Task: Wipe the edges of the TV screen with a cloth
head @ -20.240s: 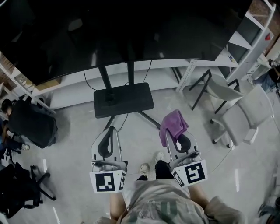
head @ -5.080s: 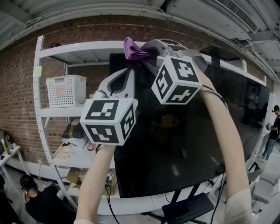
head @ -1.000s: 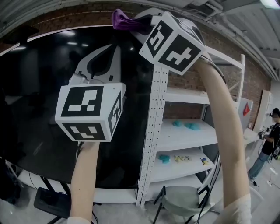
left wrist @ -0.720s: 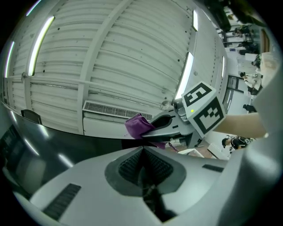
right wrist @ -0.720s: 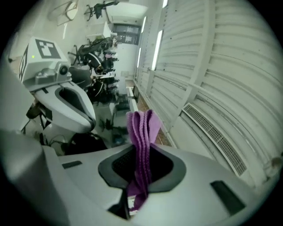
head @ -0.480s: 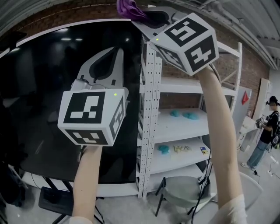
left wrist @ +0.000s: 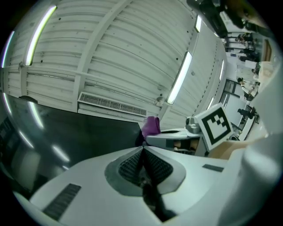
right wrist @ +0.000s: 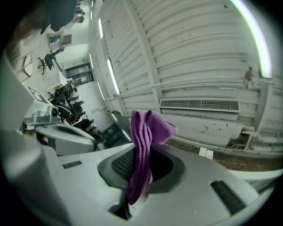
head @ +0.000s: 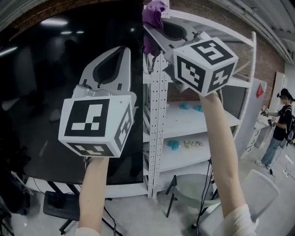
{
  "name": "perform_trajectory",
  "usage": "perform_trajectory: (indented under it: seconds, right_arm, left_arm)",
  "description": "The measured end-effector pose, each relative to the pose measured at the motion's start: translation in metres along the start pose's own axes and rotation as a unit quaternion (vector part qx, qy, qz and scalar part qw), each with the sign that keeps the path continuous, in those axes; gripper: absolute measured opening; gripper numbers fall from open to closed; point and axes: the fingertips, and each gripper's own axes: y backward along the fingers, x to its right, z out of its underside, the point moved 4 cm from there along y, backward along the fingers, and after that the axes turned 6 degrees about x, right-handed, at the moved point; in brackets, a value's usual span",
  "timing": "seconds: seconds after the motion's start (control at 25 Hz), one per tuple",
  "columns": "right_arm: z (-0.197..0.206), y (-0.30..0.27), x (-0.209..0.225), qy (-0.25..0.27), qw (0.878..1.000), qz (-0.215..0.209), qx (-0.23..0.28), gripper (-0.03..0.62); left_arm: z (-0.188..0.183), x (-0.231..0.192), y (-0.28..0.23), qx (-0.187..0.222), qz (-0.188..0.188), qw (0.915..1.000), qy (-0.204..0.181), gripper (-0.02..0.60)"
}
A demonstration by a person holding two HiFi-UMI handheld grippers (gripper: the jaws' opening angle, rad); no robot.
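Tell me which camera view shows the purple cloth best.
The right gripper view: the purple cloth stands large in the middle, clamped in the right gripper. The head view shows it small at the top, by the edge of the TV screen. The left gripper view shows only a small bit.

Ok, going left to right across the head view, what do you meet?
TV screen → left gripper → purple cloth, pinched in the right gripper → grey chair → standing person at the far right.
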Motion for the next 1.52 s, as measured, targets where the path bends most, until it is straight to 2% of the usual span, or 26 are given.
perform_trajectory:
  seconds: [0.16, 0.36, 0.48, 0.6, 0.76, 0.92, 1.12, 1.36, 1.52]
  right_arm:
    - [0.029, 0.029, -0.035, -0.007, 1.000, 0.013, 0.007, 0.063]
    - [0.059, 0.056, -0.062, -0.067, 0.997, 0.028, 0.008, 0.063]
    - [0.074, 0.074, -0.085, -0.064, 0.997, 0.038, -0.005, 0.063]
    - [0.085, 0.091, -0.106, -0.051, 0.998, 0.041, -0.013, 0.063]
    - [0.111, 0.115, -0.137, -0.061, 0.996, 0.035, -0.046, 0.063]
    - [0.149, 0.145, -0.169, -0.099, 0.991, 0.032, -0.084, 0.063]
    - [0.189, 0.184, -0.211, -0.155, 0.983, 0.046, -0.093, 0.064]
    - [0.237, 0.226, -0.261, -0.178, 0.973, 0.057, -0.135, 0.064]
    - [0.264, 0.258, -0.297, -0.215, 0.958, 0.068, -0.175, 0.064]
  left_arm:
    - [0.014, 0.005, 0.021, -0.012, -0.001, 0.9999, 0.007, 0.015]
    - [0.038, 0.011, 0.044, -0.036, -0.015, 0.9988, 0.029, 0.015]
    - [0.057, 0.018, 0.070, -0.060, -0.024, 0.9970, 0.042, 0.015]
    - [0.074, 0.024, 0.096, -0.066, -0.035, 0.9962, 0.044, 0.015]
    - [0.099, 0.035, 0.133, -0.064, -0.049, 0.9949, 0.060, 0.015]
    - [0.130, 0.054, 0.168, -0.082, -0.056, 0.9938, 0.050, 0.015]
    - [0.180, 0.070, 0.215, -0.119, -0.083, 0.9822, 0.120, 0.015]
    - [0.231, 0.088, 0.259, -0.179, -0.075, 0.9733, 0.122, 0.015]
    - [0.257, 0.099, 0.291, -0.221, -0.075, 0.9639, 0.129, 0.015]
